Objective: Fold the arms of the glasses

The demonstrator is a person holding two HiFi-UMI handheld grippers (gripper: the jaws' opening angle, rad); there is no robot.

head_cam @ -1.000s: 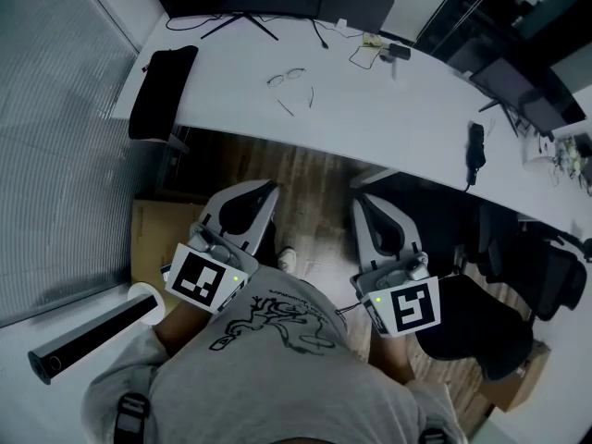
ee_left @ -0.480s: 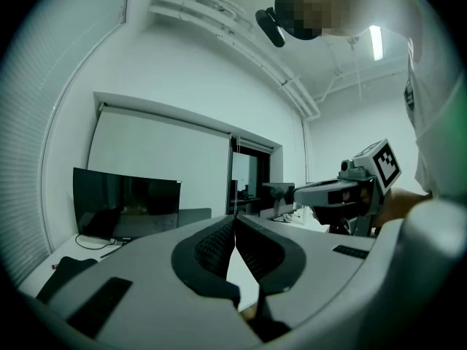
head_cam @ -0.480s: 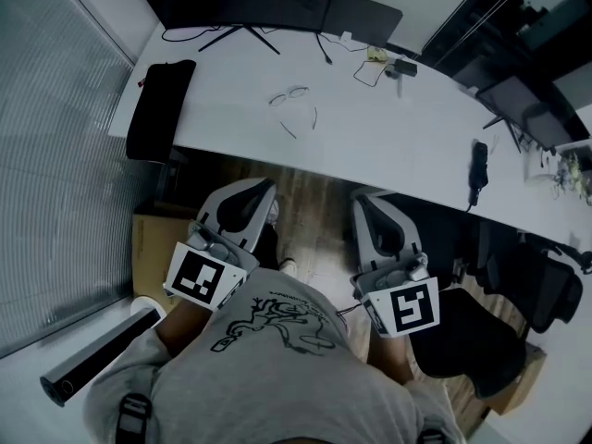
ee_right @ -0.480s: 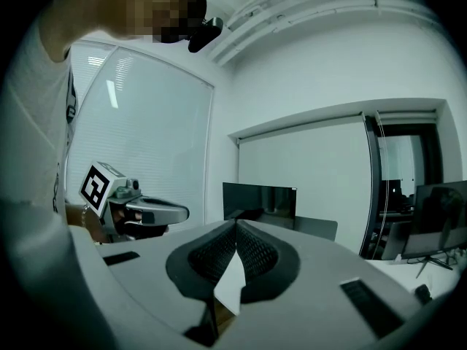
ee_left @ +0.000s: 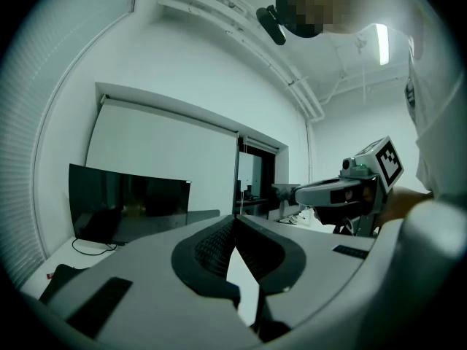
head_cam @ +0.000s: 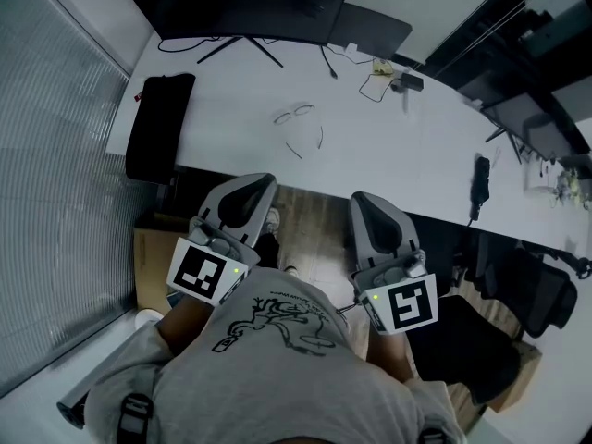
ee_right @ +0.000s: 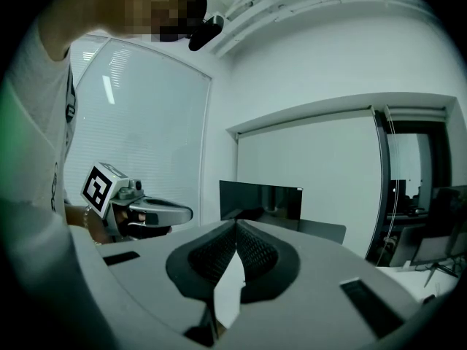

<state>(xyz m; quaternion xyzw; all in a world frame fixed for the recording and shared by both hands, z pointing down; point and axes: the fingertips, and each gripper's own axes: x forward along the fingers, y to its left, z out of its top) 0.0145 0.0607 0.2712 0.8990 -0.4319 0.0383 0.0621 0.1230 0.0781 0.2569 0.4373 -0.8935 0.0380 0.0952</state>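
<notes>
Desk: white and long, across the upper half of the head view; bare around the glasses.
Monitor: dark, at the far edge, behind the glasses.
Case: black, on the left end of the desk, well apart from the glasses.
Left tool: clenched, tips together, nothing between them; held short of the near desk edge.
Right tool: also clenched and empty; about level with the left one, short of the desk too.
Glasses: flat on the desk ahead of both tools, nearer the left one's line; lenses toward the monitor, untouched.
Arms: both spread open toward the near edge; hinges too small to read.
Step in hand: approach, judging by the gap between tools and glasses; no fold begun.
Doing it well: open both tools before arriving; steady the front with one, on the rim rather than the glass; swing one arm inward with the other, pressing lightly; then lay the second arm over the first.
Risk: probably slides on the smooth top if pushed unheld; thin wire probably bends under a hard pinch.
</notes>
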